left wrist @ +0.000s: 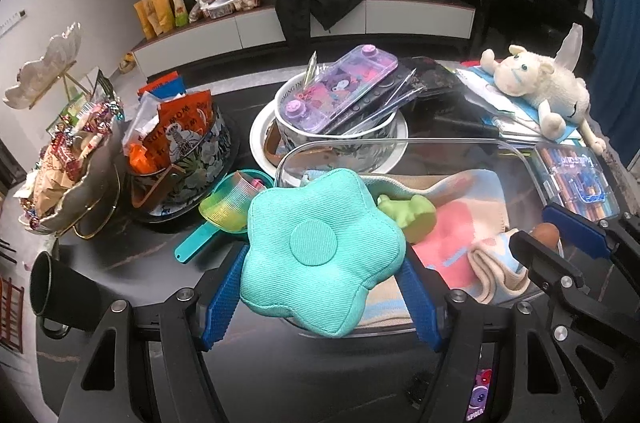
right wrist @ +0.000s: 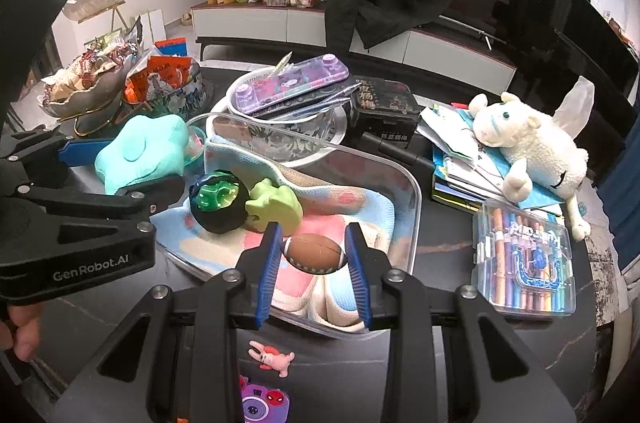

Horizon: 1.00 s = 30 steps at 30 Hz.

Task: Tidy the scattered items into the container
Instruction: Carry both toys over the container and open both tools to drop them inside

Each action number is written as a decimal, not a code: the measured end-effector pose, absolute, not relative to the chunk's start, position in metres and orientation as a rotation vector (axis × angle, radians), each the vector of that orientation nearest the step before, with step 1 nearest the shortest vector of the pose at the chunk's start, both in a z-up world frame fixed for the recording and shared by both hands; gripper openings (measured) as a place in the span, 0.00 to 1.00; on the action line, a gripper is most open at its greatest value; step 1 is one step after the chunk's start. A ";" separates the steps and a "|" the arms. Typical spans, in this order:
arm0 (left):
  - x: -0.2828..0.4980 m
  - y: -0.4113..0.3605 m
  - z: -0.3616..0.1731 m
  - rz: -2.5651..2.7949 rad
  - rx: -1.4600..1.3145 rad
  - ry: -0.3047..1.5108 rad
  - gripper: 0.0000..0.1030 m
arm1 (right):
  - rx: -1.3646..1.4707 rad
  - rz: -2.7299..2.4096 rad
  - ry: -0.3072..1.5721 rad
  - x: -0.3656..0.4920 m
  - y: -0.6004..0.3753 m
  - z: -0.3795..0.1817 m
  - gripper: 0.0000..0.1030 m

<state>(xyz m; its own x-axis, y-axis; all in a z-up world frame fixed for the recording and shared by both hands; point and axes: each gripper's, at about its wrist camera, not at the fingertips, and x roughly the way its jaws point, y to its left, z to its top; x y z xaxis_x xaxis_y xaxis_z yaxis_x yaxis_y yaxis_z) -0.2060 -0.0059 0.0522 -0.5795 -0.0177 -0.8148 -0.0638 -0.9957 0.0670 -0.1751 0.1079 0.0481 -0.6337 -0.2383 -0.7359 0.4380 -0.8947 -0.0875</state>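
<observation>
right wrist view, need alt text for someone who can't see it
The right gripper holds a small brown toy football between its blue pads above a clear plastic container lined with a pastel cloth. A green toy frog already lies inside, while the left gripper brings in a teal flower-shaped cushion.

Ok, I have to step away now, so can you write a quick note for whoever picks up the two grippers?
Left gripper: shut on the teal flower cushion, at the clear container's near-left edge.
Right gripper: around the small football over the container; contact unclear.
Already inside: blanket, green frog toy, green-and-black ball.
Left: drop both, then the pink rabbit figure and purple toy camera on the table.
</observation>
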 end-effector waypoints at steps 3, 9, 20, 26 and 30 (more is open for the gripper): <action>-0.209 -0.007 0.050 2.763 -1.433 0.132 0.67 | 1.086 -2.508 0.371 -0.177 0.106 0.045 0.28; -0.210 -0.006 0.045 2.757 -1.440 0.132 0.67 | 1.089 -2.502 0.377 -0.178 0.105 0.043 0.28; -0.212 -0.013 0.044 2.763 -1.466 0.069 0.75 | 1.039 -2.534 0.442 -0.174 0.101 0.047 0.52; -0.209 -0.010 0.046 2.747 -1.451 0.077 0.77 | 1.018 -2.538 0.458 -0.172 0.099 0.048 0.72; -0.208 -0.009 0.048 2.738 -1.445 0.074 0.77 | 1.020 -2.540 0.460 -0.173 0.100 0.048 0.72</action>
<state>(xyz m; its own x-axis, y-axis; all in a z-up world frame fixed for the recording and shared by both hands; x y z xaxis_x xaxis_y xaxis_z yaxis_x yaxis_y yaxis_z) -0.2078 -0.0090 0.0476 -0.5636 0.0173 -0.8258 -0.0616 -0.9979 0.0212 -0.1726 0.1002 0.0480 -0.6725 -0.2097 -0.7098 0.4454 -0.8806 -0.1619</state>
